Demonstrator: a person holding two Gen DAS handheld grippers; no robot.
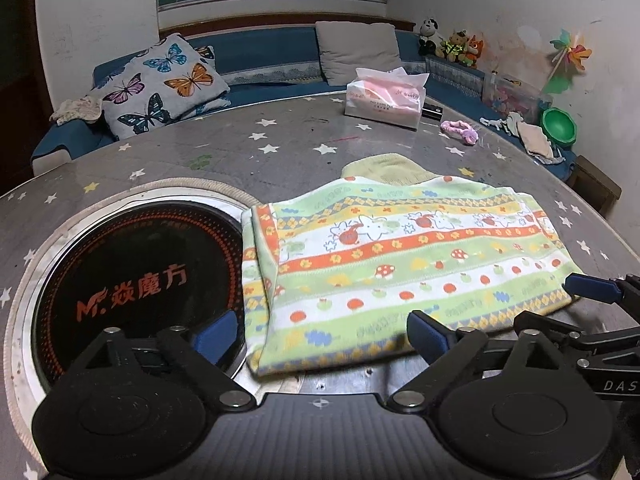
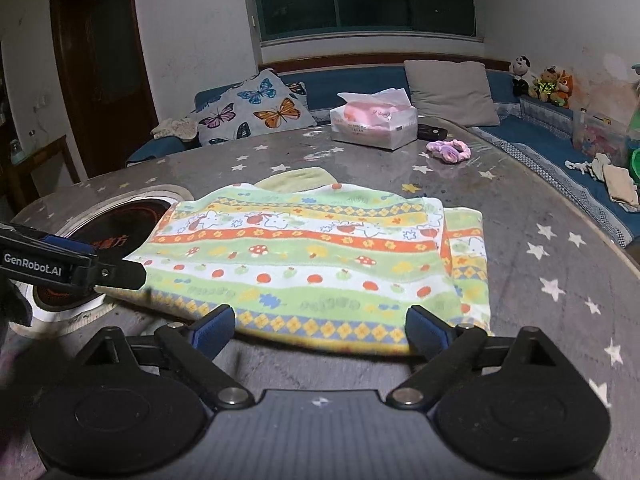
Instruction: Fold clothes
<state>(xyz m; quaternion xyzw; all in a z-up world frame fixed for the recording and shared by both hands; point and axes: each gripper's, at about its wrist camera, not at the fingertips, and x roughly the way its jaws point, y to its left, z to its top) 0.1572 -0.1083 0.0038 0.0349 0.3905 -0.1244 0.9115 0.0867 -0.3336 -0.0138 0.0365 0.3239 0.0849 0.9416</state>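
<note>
A folded striped garment (image 1: 400,264) (image 2: 312,260) with green, orange and white bands, mushrooms and apples lies flat on the grey star-patterned table (image 1: 280,140). A pale yellow part (image 1: 388,170) peeks out at its far edge. My left gripper (image 1: 322,336) stands open at the garment's near left corner. Its blue pads are wide apart and do not press the cloth. My right gripper (image 2: 320,330) is open too, straddling the near edge further right, with nothing clamped. Each gripper shows in the other's view, the right one's fingertips (image 1: 592,288) and the left one's fingers (image 2: 72,264).
A round black induction cooker (image 1: 132,280) is set into the table left of the garment. At the table's far side lie a tissue pack (image 1: 384,100) and a pink scrunchie (image 1: 460,130). Beyond is a blue sofa with a butterfly pillow (image 1: 160,84) and plush toys (image 1: 456,46).
</note>
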